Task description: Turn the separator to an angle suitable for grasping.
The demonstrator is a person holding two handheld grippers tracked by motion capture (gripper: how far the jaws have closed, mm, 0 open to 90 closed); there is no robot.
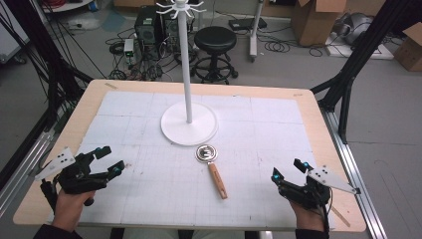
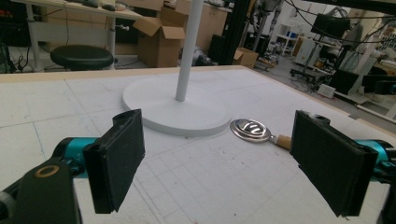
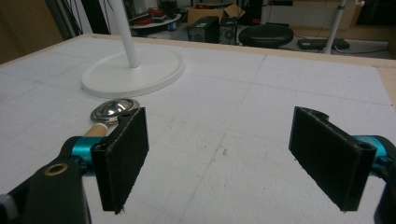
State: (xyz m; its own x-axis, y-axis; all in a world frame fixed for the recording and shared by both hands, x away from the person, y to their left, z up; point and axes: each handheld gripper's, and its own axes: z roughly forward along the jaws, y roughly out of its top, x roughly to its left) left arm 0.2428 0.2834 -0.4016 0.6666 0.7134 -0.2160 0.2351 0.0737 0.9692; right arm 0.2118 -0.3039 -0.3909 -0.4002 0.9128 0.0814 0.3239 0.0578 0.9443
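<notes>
— Both tools sit low in the high view: left tool (image 1: 110, 159) at lower left, right tool (image 1: 288, 170) at lower right, each with its jaws spread wide and nothing between them.

— Where is the ladle?

— The ladle (image 1: 213, 171) lies flat on the bench (image 1: 318, 112), lower centre of the frame, between my hands. Its shiny bowl touches or nearly touches the white stand (image 1: 189, 124); the wooden handle runs down and slightly right.

— So which hand is nearer?

— I judge the right, since the handle end tips toward it. In the right gripper view the bowl shows just past my jaw at left.

— And your hands?

— Both rest low, jaws aimed inward and up the frame.
</notes>
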